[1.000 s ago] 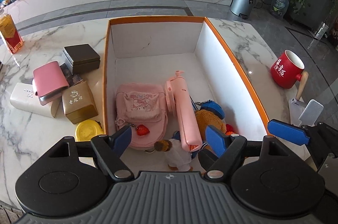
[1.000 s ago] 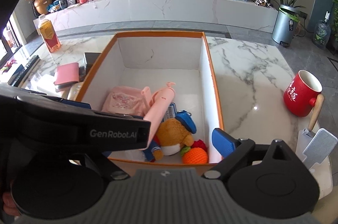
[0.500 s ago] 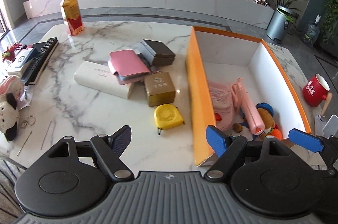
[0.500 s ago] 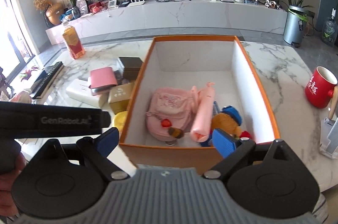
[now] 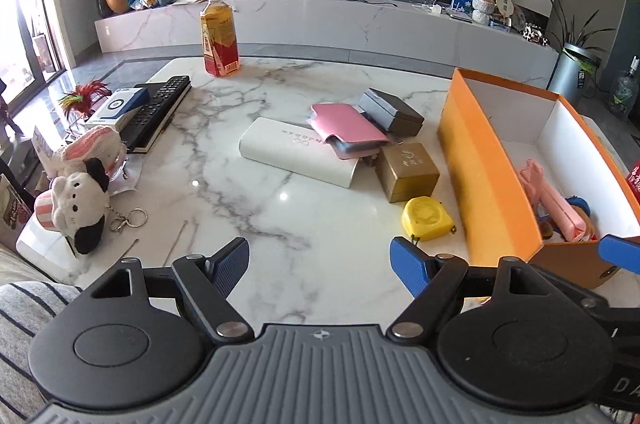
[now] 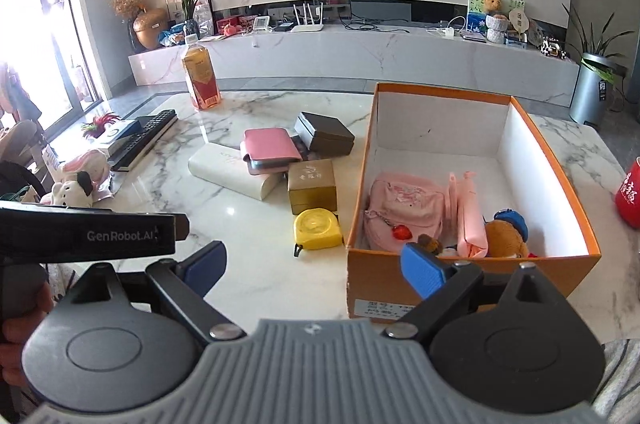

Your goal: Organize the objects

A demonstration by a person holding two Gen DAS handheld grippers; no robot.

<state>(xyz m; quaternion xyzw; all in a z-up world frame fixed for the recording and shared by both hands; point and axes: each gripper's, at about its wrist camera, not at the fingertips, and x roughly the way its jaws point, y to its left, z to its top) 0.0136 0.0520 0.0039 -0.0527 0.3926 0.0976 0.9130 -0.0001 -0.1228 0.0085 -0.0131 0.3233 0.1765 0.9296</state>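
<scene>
An orange box with white walls stands on the marble table; it holds a pink pouch, a pink fan and a plush toy. Left of it lie a yellow tape measure, a gold box, a pink case, a white case and a dark box. A plush keychain lies at the table's left edge. My left gripper is open and empty above the near table. My right gripper is open and empty before the box's near left corner.
A drink bottle stands at the far side. A remote control and a small blue-and-white box lie at the left. A red mug stands right of the orange box. The left gripper's body crosses the right wrist view.
Both grippers have pulled back and up from over the orange box. The left one has swung left over the table. Both stay open and empty.
</scene>
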